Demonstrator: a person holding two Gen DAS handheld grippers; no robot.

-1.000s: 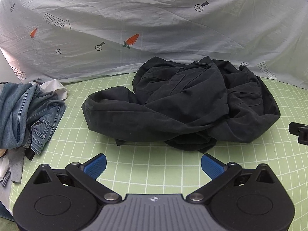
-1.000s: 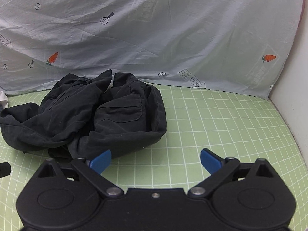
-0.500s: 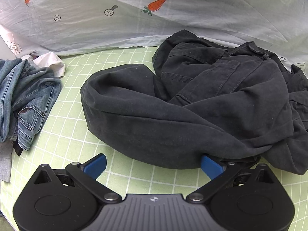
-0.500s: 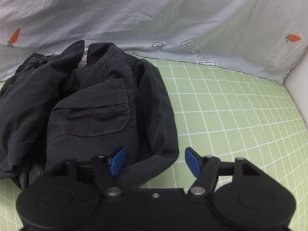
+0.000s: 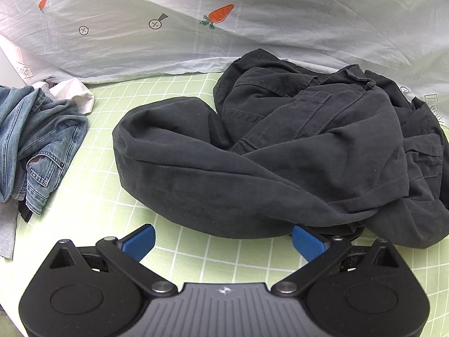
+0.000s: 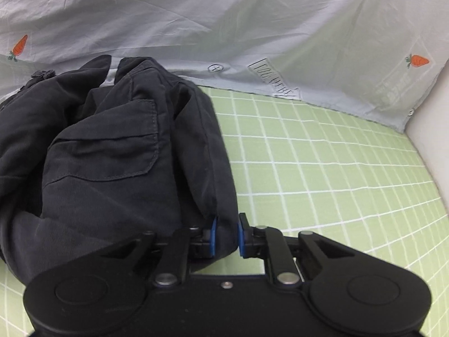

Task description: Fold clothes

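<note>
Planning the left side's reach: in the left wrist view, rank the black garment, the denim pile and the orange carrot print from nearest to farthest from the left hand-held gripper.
1. Black garment, just ahead of the left hand-held gripper, reaching its right finger.
2. Denim pile, far left.
3. Orange carrot print, on the backdrop sheet behind.

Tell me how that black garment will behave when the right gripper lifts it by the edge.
The black garment will likely flop and hang, since it lies in soft, crumpled folds. It probably has some weight: the cloth looks thick, with stitched pockets. It may drag across the mat unevenly, because the right gripper pinches one edge and the left gripper is open.
</note>
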